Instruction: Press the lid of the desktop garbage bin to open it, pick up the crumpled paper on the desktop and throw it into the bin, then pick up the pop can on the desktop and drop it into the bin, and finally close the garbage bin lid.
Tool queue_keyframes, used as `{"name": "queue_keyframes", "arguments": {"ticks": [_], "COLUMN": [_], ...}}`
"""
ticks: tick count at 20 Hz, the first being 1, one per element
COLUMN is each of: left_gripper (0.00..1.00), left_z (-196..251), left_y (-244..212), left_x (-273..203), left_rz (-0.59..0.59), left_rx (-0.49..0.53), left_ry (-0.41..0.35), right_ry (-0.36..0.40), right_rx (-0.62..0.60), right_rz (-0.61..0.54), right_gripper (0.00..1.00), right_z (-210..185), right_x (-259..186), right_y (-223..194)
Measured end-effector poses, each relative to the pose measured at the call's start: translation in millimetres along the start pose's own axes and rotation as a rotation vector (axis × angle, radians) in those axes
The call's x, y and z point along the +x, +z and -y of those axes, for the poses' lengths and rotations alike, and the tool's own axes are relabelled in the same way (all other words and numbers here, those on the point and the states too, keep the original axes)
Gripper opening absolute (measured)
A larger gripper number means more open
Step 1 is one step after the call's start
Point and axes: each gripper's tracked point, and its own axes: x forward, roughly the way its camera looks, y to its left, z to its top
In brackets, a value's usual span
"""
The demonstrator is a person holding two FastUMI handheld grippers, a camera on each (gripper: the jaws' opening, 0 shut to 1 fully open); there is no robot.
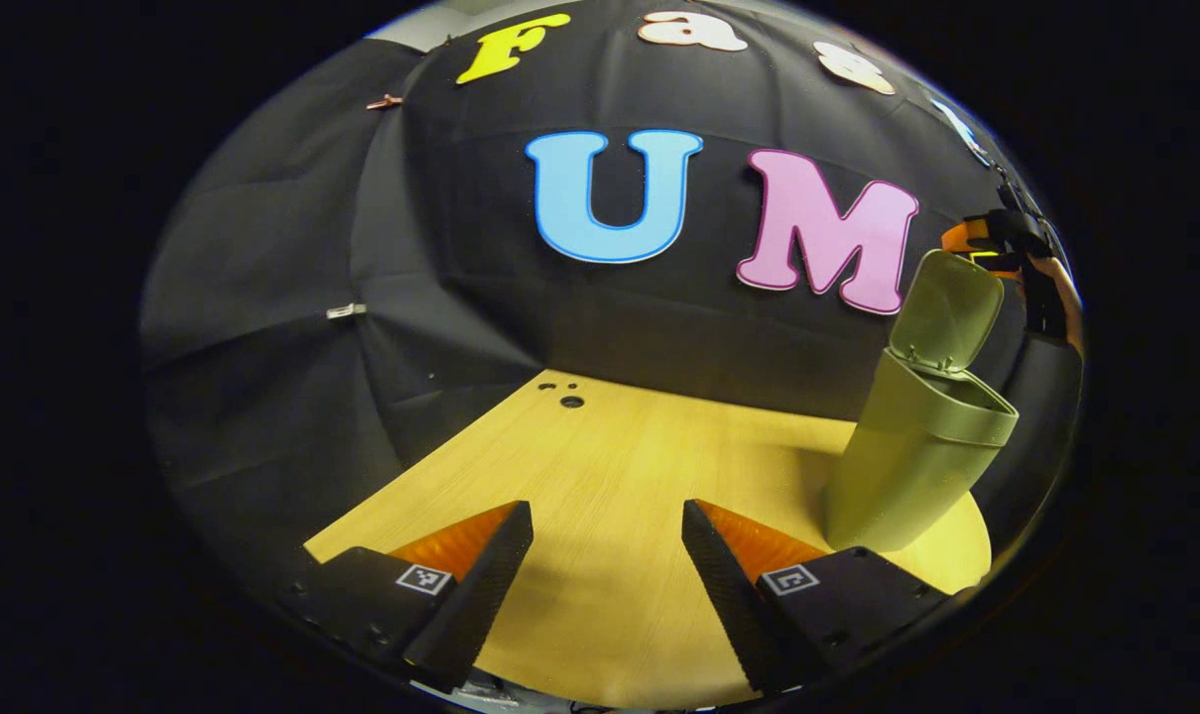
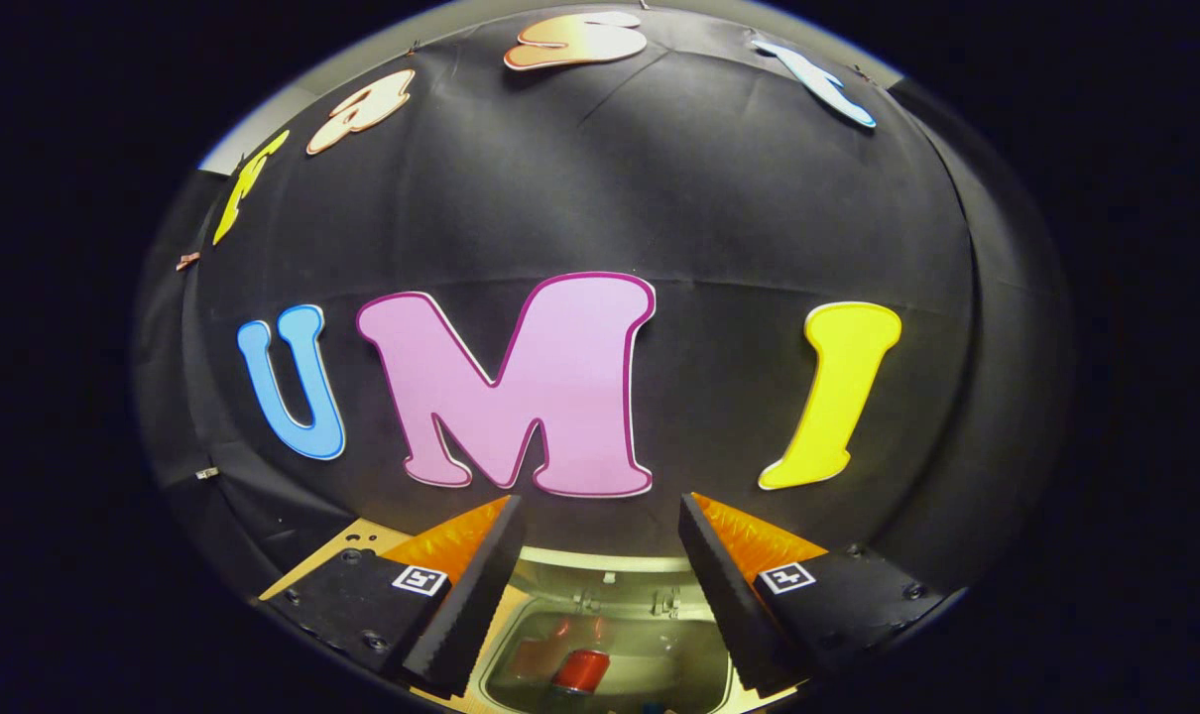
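Gripper fingers of the left gripper (image 1: 608, 555) stand apart over bare wooden bench (image 1: 610, 466), holding nothing. Off to that view's right, the green bin (image 1: 912, 466) stands on the bench with its lid (image 1: 947, 312) swung up and back on its hinge. Beyond the lid, a hand with the other gripper shows at the edge, too small to read. Right gripper (image 2: 600, 555) hangs directly above the bin's mouth, fingers apart and empty. Down inside lies the red can (image 2: 580, 671); the paper is not clearly made out in there. Judgement: both throws look done, lid closing remains. Lid looks like light, stiff plastic, free on its hinge; best pushed at its free top edge, forward and down, until it latches. Bin is likely light, so a hard shove could slide or tip it. Left gripper view gives the bin's outside and the raised lid; right gripper view gives the contents.
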Motion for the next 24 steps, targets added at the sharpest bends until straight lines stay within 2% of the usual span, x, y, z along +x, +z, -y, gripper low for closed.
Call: {"name": "queue_keyframes", "arguments": {"ticks": [6,11,20,24], "left_gripper": [0.97,0.98,0.98,0.97], "left_z": [2.7,-5.1,-26.2,-31.8], "left_y": [-1.8,-13.0,-22.0,-24.4], "left_x": [23.1,31.9,32.1,30.4], "left_rz": [-0.025,-0.057,-0.063,-0.056], "left_rx": [0.056,0.089,0.14,0.161], "left_ry": [-0.118,-0.18,-0.232,-0.247], "right_ry": [-0.045,-0.091,-0.139,-0.141], "right_rx": [0.02,0.024,0.024,0.015], "right_rz": [-0.099,-0.18,-0.237,-0.214], "right_gripper": [0.99,0.99,0.99,1.0], "right_z": [-8.7,-12.4,-16.0,-15.8], "right_x": [-40.0,-58.8,-74.2,-76.0], "right_y": [-51.0,-104.9,-170.0,-172.4]}}
